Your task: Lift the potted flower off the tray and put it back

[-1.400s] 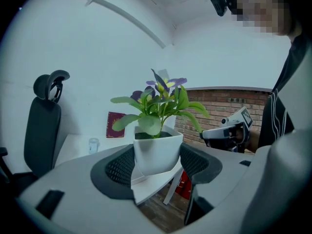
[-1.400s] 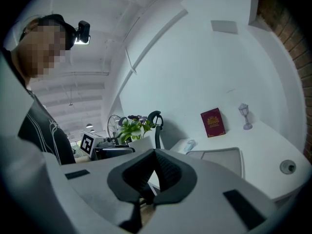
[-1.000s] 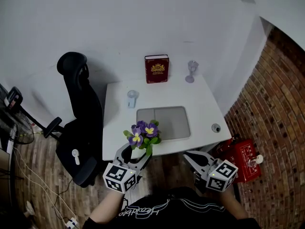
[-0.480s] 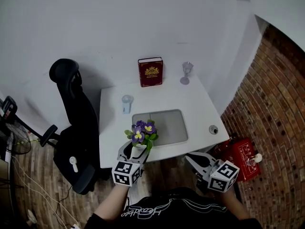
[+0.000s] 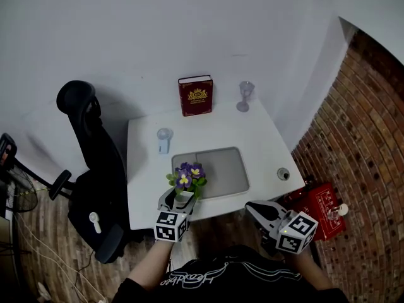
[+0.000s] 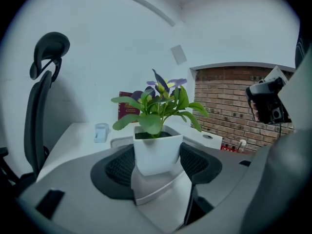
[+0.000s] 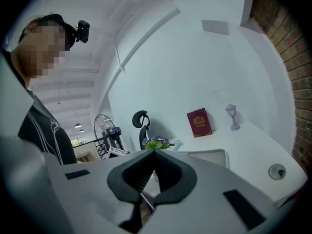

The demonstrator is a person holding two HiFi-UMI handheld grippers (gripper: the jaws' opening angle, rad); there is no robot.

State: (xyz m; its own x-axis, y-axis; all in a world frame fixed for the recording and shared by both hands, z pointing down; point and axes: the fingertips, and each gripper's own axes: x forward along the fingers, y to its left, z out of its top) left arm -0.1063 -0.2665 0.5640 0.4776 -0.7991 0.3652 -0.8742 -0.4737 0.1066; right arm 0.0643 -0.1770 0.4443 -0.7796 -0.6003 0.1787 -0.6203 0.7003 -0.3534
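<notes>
**Item:** potted flower, white square pot, pinched by your left tongs at the near left corner of the tray.

**Right tongs**: pressed together, empty, held off the near edge of the surface.

**Risks:**
- The pot tapers and looks smooth, so a slack pinch may let it slide.
- A tilted set-down may catch the tray's rim and tip it.

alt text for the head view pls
The left tool grips a white pot of purple flowers near the front-left corner of a grey tray on a white desk. The right tool, shut and empty, is off the desk's front edge. A red book stands at the back.
</notes>
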